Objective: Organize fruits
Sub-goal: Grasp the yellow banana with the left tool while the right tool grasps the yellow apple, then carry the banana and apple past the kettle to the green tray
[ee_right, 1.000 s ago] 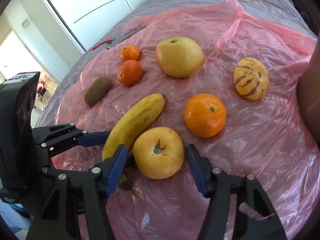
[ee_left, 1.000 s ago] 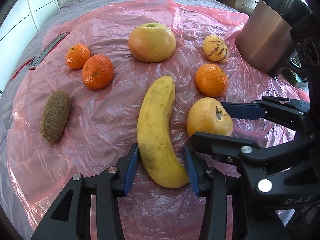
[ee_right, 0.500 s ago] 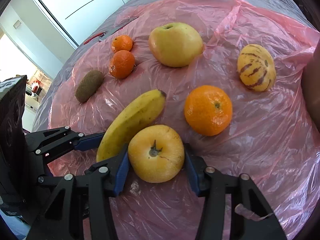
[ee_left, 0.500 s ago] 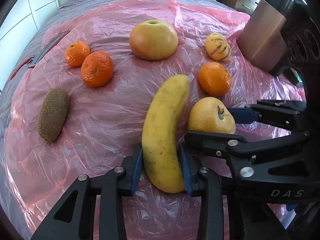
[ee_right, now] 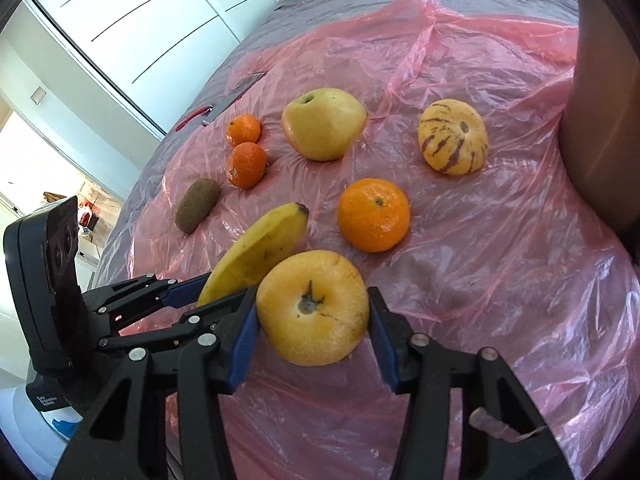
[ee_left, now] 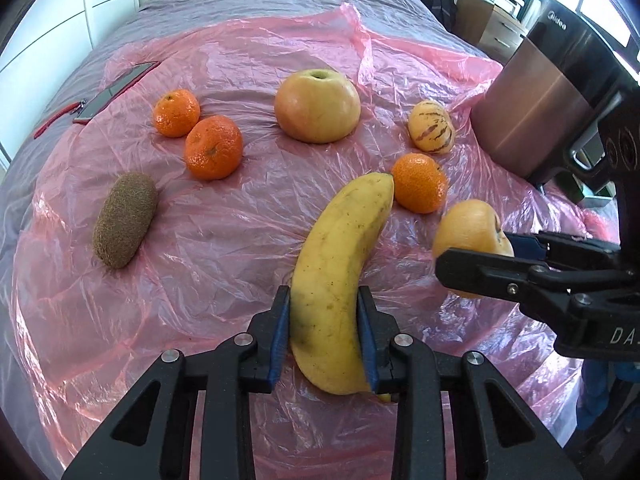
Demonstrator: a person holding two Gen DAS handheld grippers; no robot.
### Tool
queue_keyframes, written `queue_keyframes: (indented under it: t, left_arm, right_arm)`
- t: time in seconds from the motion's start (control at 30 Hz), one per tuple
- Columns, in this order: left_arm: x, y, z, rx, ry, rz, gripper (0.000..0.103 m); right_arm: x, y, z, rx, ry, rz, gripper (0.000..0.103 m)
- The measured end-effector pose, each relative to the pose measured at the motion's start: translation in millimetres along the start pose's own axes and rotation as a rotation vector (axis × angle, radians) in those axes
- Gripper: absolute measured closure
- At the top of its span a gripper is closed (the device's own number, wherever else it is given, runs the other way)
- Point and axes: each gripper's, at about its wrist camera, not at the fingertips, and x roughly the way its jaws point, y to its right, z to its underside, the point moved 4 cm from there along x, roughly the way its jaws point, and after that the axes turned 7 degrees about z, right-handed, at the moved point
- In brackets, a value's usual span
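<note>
My left gripper [ee_left: 323,328] is shut on a yellow banana [ee_left: 340,276] and holds it lifted above the pink plastic sheet [ee_left: 224,240]. My right gripper [ee_right: 312,332] is shut on a yellow apple [ee_right: 312,306], also lifted; it shows at the right of the left wrist view [ee_left: 468,228]. On the sheet lie a large pale apple [ee_left: 317,106], three mandarins [ee_left: 214,147] [ee_left: 176,113] [ee_left: 419,189], a kiwi [ee_left: 125,219] and a striped pepino melon [ee_left: 431,127].
A brown and black appliance [ee_left: 548,96] stands at the sheet's right edge. A phone with a red strap [ee_left: 116,90] lies at the far left. The sheet covers a grey bed [ee_left: 248,0]; white cabinets [ee_right: 152,20] stand beyond.
Both grippers closed from open: the left on the banana, the right on the yellow apple. Both fruits have been lifted off the sheet.
</note>
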Motion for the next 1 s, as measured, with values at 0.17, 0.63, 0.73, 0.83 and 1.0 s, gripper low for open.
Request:
queue_keyframes:
  t: [0.17, 0.63, 0.73, 0.83, 1.0]
  left_arm:
    - [-8, 6, 1, -0.030, 0.025, 0.029, 0.076]
    - [-40, 28, 10, -0.080, 0.067, 0.088, 0.076]
    - [-46, 37, 16, -0.077, 0.071, 0.097, 0.076]
    - [-52, 49, 21, -0.070, 0.071, 0.114, 0.076]
    - [-61, 76, 29, -0.062, 0.076, 0.158, 0.076]
  right_arm:
    - [-14, 13, 10, 0.028, 0.005, 0.002, 0.077]
    - [-60, 36, 34, 0.057, 0.039, 0.020, 0.077]
    - [-72, 42, 40, 0.063, 0.050, 0.029, 0.077]
    - [-83, 47, 45, 0.070, 0.062, 0.040, 0.077]
    - [-109, 63, 58, 0.092, 0.090, 0.056, 0.077]
